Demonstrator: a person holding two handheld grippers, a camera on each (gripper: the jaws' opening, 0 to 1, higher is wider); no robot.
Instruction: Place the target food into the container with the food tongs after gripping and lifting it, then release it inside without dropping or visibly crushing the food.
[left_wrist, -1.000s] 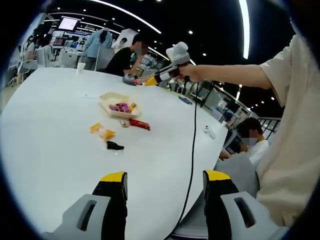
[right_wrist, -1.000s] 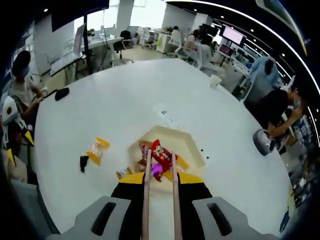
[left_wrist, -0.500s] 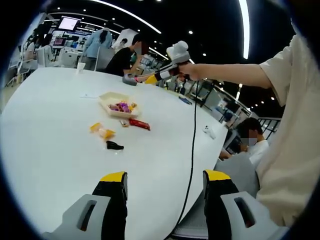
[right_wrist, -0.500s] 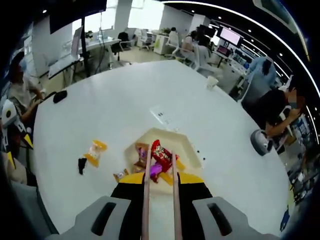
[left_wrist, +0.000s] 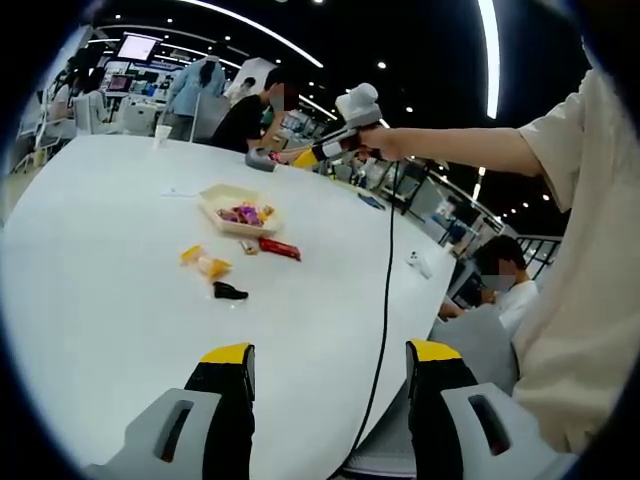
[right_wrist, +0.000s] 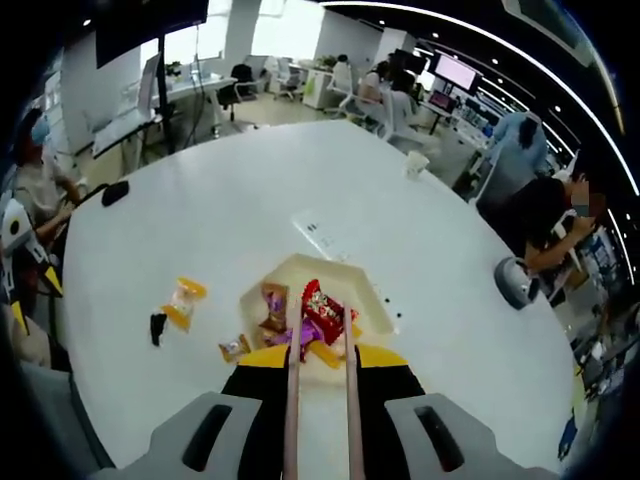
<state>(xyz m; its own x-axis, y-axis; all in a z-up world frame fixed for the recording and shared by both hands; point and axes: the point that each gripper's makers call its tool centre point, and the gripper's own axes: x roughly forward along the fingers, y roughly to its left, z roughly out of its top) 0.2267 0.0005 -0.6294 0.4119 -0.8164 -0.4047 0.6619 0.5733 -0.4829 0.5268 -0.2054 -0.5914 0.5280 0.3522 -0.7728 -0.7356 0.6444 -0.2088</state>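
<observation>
White paper cup (right_wrist: 414, 163) stands on round white table (right_wrist: 230, 210)

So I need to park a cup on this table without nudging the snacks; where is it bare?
The table is bare beyond the container, out to the paper cup. It is also bare between the black packet and the left gripper. It is crowded around the container: yellow packet, small wrapper.

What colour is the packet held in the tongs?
Red, the packet in the tongs; clearest in the right gripper view.
</observation>
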